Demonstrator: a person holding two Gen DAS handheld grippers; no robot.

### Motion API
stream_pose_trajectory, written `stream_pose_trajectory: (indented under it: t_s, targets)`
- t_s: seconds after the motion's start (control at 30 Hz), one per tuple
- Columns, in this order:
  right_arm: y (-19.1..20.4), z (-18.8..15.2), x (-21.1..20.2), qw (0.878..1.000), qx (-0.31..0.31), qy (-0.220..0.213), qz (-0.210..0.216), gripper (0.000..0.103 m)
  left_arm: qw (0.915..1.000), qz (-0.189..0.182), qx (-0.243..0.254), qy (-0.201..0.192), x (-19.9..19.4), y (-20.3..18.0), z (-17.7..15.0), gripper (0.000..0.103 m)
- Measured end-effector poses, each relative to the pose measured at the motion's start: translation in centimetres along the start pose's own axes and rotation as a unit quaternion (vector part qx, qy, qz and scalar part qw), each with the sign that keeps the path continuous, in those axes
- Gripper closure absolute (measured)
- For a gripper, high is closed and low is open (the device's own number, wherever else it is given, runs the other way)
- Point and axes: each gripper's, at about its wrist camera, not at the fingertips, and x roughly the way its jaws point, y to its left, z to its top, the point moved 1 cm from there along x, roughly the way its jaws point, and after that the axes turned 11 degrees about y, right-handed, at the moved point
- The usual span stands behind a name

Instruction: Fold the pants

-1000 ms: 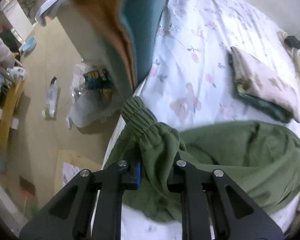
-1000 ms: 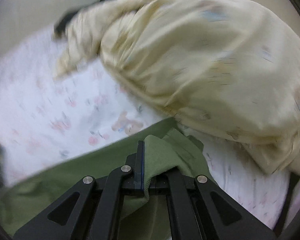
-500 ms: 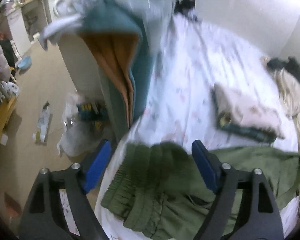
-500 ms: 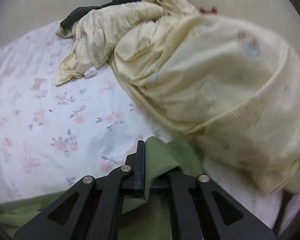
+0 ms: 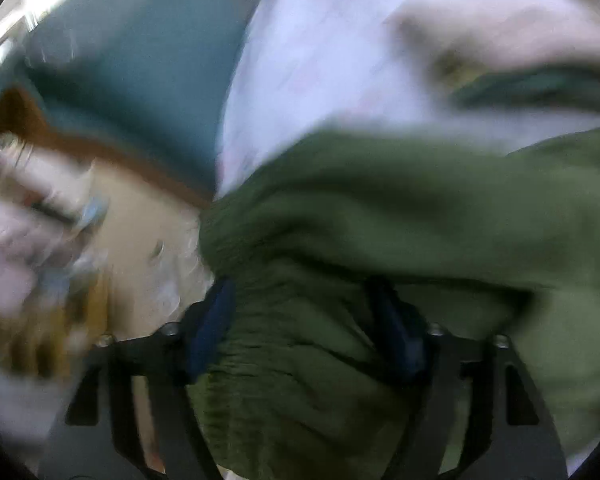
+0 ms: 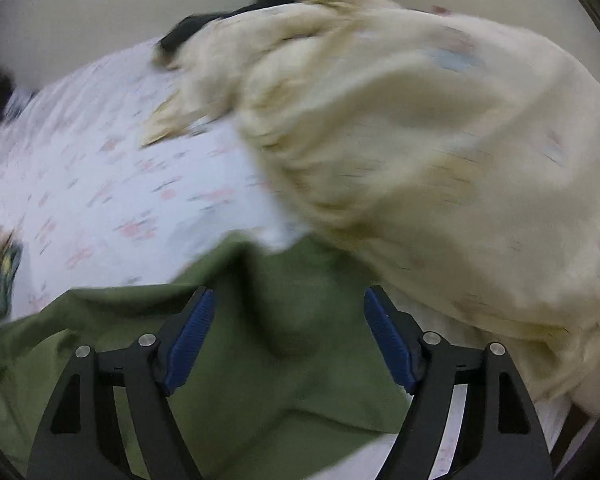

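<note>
Floral bedsheet (image 6: 100,184) is covering bed. Crumpled cream duvet (image 6: 440,152) is lying on its far/right side w/ dark garment (image 6: 228,20) peeking behind. Folded pink-and-teal stack (image 5: 532,68) is resting on sheet; teal fabric (image 5: 140,80) is hanging at left, blurred.

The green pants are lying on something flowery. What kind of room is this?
Most likely a bedroom: the green pants lie on a bed with a floral sheet, beside a bunched-up cream quilt.
</note>
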Motion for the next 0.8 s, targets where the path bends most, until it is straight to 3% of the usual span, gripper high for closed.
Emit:
stream_pose_trajectory:
  t_s: [0.03, 0.13, 0.27, 0.37, 0.43, 0.5, 0.53, 0.57, 0.67, 0.8]
  targets:
    - [-1.8, -0.3, 0.0, 1.000, 0.018, 0.001, -0.004, 0.024, 0.9994, -0.025, -0.023, 0.010, 0.5, 0.5, 0.3, 0.042]
    - [-6.1, -1.8, 2.5, 0.997, 0.066, 0.044, 0.026, 0.026, 0.9975, -0.047, -0.038, -0.036, -0.9, 0.8, 0.2, 0.042]
    - [-7.4, -3.5, 6.4, 0.992, 0.087, 0.074, 0.059, 0.036, 0.9920, -0.099, -0.035, -0.071, -2.6, 0.8, -1.4, 0.042]
    - [-6.8, -4.1, 9.4, 0.986, 0.102, 0.092, 0.090, 0.047, 0.9940, -0.091, -0.021, -0.058, -2.2, 0.1, -2.2, 0.042]
    - [-6.1, -3.9, 10.7, 0.983, 0.115, 0.093, 0.113, 0.047, 0.9962, -0.078, -0.014, -0.037, -1.1, -0.3, -2.7, 0.042]
    - [-5.2, -3.5, 11.3, 0.978, 0.124, 0.084, 0.143, 0.060, 0.9967, -0.071, -0.009, -0.039, -0.9, -0.4, -2.4, 0.042]
    - [-4.8, -3.4, 11.4, 0.978, 0.121, 0.086, 0.149, 0.091, 0.9971, -0.066, -0.006, -0.039, -0.8, -0.6, -2.3, 0.042]
    - [-4.0, -3.1, 11.4, 0.979, 0.110, 0.093, 0.144, 0.103, 0.9973, -0.063, -0.005, -0.037, -0.7, -0.8, -2.2, 0.042]
    - [-3.8, -2.4, 8.2, 0.985, 0.104, 0.063, 0.123, 0.103, 0.9981, -0.056, 0.003, -0.026, -0.3, -1.3, -2.1, 0.042]
    - [-7.8, -1.6, 2.1, 0.981, 0.143, 0.013, 0.134, 0.103, 0.9980, -0.058, 0.012, -0.021, 0.4, -1.7, -2.0, 0.042]
